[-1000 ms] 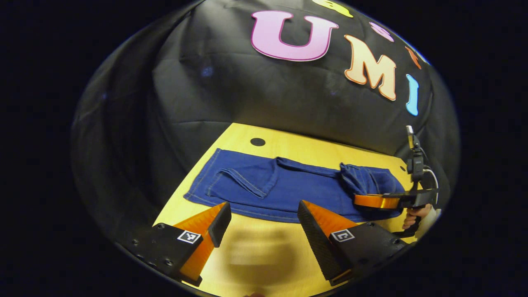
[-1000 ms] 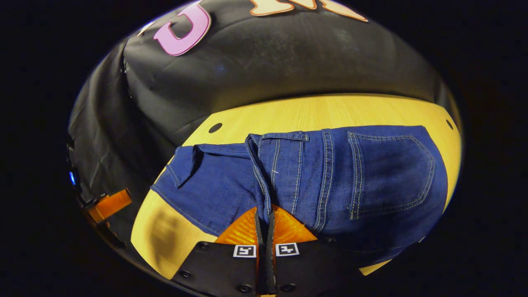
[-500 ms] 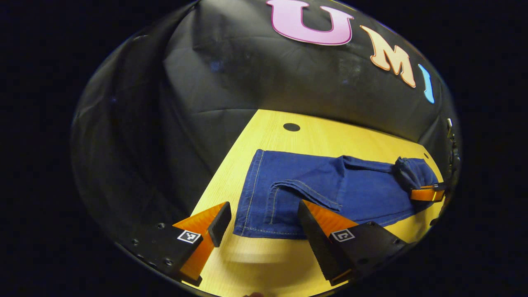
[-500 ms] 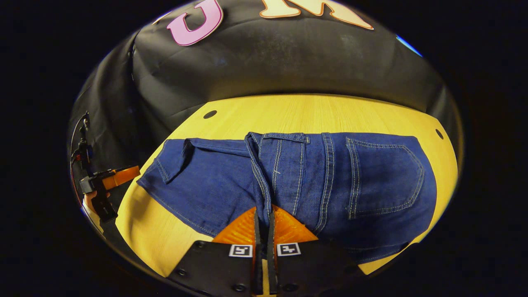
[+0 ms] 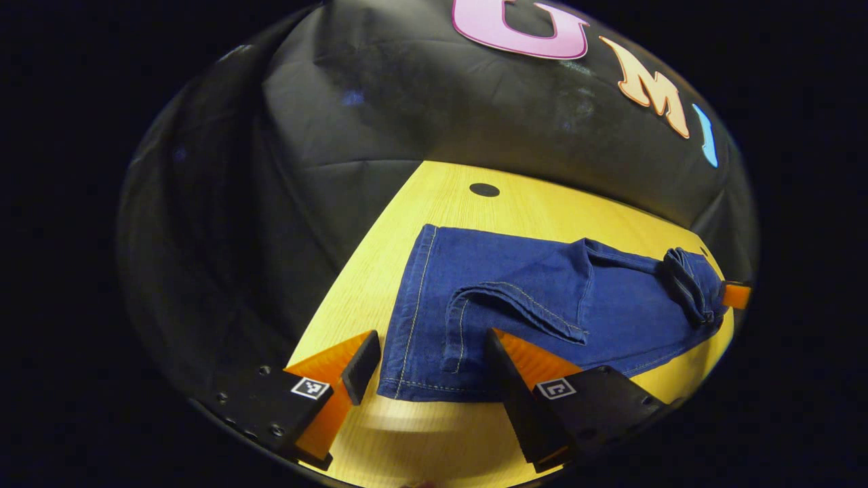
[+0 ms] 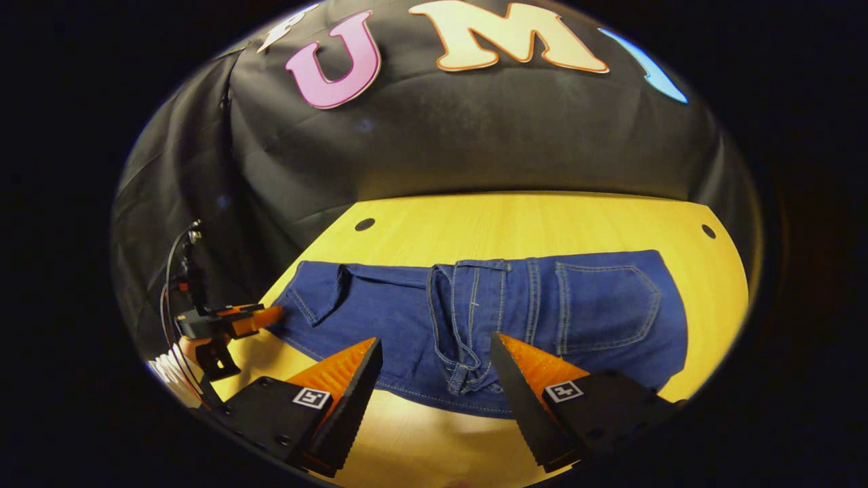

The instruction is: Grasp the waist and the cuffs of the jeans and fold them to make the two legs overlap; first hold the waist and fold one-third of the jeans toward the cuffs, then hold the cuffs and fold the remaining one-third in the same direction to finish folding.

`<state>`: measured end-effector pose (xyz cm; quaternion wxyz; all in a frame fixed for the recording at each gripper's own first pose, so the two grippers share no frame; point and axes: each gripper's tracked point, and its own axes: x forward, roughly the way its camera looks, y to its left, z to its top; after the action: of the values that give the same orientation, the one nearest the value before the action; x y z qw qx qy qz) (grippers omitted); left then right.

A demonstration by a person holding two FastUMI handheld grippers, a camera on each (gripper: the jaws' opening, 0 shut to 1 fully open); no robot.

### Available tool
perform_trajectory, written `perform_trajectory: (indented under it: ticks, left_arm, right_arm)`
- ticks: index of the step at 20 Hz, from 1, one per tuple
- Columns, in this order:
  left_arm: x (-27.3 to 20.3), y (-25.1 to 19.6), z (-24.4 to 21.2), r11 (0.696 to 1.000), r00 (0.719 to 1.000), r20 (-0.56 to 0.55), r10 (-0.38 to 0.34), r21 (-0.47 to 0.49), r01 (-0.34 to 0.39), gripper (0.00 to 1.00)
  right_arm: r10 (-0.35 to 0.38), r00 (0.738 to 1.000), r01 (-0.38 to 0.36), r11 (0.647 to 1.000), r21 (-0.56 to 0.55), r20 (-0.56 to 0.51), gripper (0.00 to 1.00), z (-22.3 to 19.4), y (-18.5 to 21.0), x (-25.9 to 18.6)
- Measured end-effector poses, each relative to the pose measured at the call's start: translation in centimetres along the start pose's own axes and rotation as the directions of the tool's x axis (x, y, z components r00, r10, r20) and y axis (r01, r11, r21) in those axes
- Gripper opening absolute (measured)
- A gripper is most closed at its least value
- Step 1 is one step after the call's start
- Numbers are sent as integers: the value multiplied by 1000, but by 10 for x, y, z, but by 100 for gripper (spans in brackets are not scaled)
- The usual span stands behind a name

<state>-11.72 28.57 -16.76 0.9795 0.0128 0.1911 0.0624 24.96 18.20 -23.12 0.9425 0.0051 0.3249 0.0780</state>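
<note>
1. The jeans [image 5: 542, 305] lie flat along the table [image 5: 441, 203], legs roughly overlapped. The cuffs [image 5: 420, 366] sit just ahead of the left tool [image 5: 430, 362], and the bunched waist [image 6: 468, 352] sits just ahead of the right tool [image 6: 434, 369].
2. Both tools have their fingers spread apart, gripping nothing. In the right gripper view the left tool [image 6: 271, 316] shows off to the left, its tips at the cuff end, held by a hand [image 6: 193, 349].
3. Risk at the cuffs: the upper leg's hem lies curled back and out of line with the lower one. A pinch at the near corner would likely catch one layer only, so the legs would slide apart when lifted.
4. Risk at the waist: the band is rumpled into a ridge between the right tool's fingers. Closing on the loose loop rather than the full band could drag the fold crooked.
5. Room: bare table lies beyond the jeans up to the booth wall, and a narrow strip lies between each tool and the denim. The table's left edge runs close beside the cuffs, leaving little sideways margin there.
</note>
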Motion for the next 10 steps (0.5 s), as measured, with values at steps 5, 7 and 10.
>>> perform_trajectory:
  ticks: [5, 7, 10]
  left_arm:
    - [1, 1, -2, 1000, 1000, 4, 15, 3, -15, 95]
    - [2, 2, -1, 1000, 999, 17, 28, -10, -28, 93]
    - [3, -10, 1, 999, 999, 44, 23, -49, -21, 72]
  right_arm:
    - [-74, 997, 70, 992, 103, 36, 94, 18, -40, -30]
    - [-103, 994, 96, 986, 136, 44, 98, 22, -54, -38]
    - [-148, 987, 139, 980, 145, 56, 98, 25, -72, -40]
